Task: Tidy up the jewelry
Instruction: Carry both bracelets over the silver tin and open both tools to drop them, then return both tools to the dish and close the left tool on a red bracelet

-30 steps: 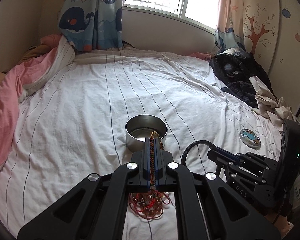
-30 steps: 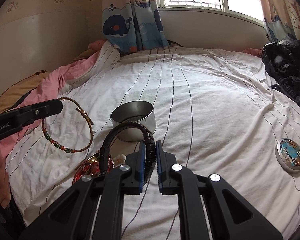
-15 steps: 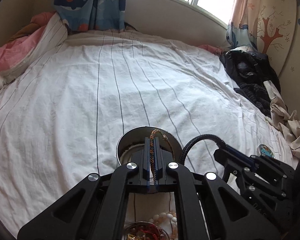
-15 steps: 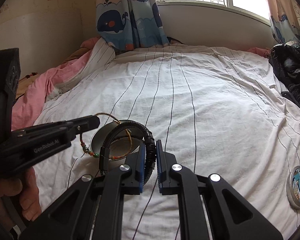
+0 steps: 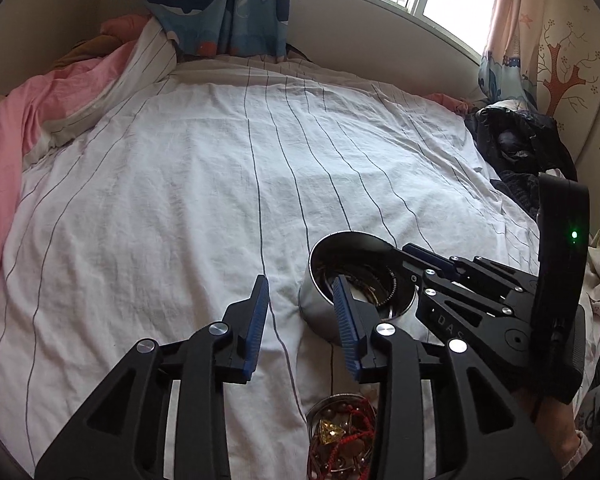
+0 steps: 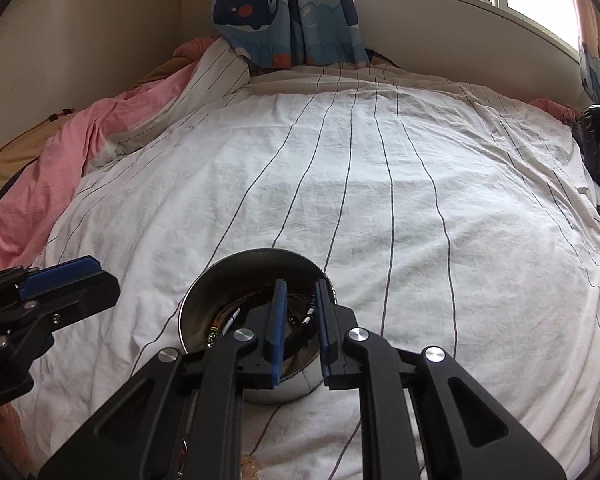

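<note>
Both my claws stand over the steel bowl [image 6: 256, 320] on the striped bed [image 5: 220, 184], and both are empty. The left claw [image 5: 300, 320] has just been opening: its blue pads are well apart with nothing between them, one pad over bare sheet at about 9 o'clock of the bowl, the other above the bowl's near rim. The right claw [image 6: 300, 320] has also just been opening, to a narrower gap with nothing between the pads, its tips directly above the bowl's mouth.

Bracelets [image 6: 228, 316] lie coiled in the bowl's bottom, dark cord and a beaded strand, tangled enough that I cannot tell them apart.

The coming move, as I judge it, turns on the pile of remaining jewelry [image 5: 340, 440]: red cord and beads with a gold piece on a small dish, lying at 6 o'clock from the bowl, close under my left claw and behind its tips. My left claw is nearer; it would need to draw back toward me before dipping.
</note>
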`<state>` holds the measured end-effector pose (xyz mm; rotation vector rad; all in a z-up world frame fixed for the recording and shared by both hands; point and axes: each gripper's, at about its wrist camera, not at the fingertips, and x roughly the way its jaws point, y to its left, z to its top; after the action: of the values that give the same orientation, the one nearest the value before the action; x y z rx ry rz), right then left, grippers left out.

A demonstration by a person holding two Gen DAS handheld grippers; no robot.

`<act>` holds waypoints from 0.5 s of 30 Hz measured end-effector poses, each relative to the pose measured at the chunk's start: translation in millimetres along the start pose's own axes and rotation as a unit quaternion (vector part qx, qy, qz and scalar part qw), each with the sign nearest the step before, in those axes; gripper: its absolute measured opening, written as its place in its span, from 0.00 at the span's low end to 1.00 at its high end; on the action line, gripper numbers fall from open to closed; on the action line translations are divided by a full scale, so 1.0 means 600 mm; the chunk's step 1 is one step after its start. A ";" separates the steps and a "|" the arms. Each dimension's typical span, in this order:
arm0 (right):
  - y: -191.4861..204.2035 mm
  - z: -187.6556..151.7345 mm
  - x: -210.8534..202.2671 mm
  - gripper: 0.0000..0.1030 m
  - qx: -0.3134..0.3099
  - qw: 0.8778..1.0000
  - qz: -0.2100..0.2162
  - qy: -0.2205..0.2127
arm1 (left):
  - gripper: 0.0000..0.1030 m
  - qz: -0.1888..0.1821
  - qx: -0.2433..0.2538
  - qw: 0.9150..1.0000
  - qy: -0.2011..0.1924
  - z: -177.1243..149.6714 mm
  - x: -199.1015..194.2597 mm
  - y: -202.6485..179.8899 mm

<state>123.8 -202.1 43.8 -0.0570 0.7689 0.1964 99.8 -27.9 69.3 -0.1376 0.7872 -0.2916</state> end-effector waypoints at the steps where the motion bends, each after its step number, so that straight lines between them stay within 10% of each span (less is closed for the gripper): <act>1: -0.002 -0.004 -0.013 0.21 0.003 1.000 0.003 -0.004 | 0.33 0.000 0.002 1.000 0.001 -0.007 -0.007 -0.002; 15: 0.002 -0.157 -0.121 0.21 0.020 0.998 0.045 0.039 | 0.34 -0.006 0.069 0.997 0.044 -0.137 -0.074 -0.030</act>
<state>7.8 -223.9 26.8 0.0075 0.8528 0.2647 7.6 -32.5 46.2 0.0006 0.8504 -0.3645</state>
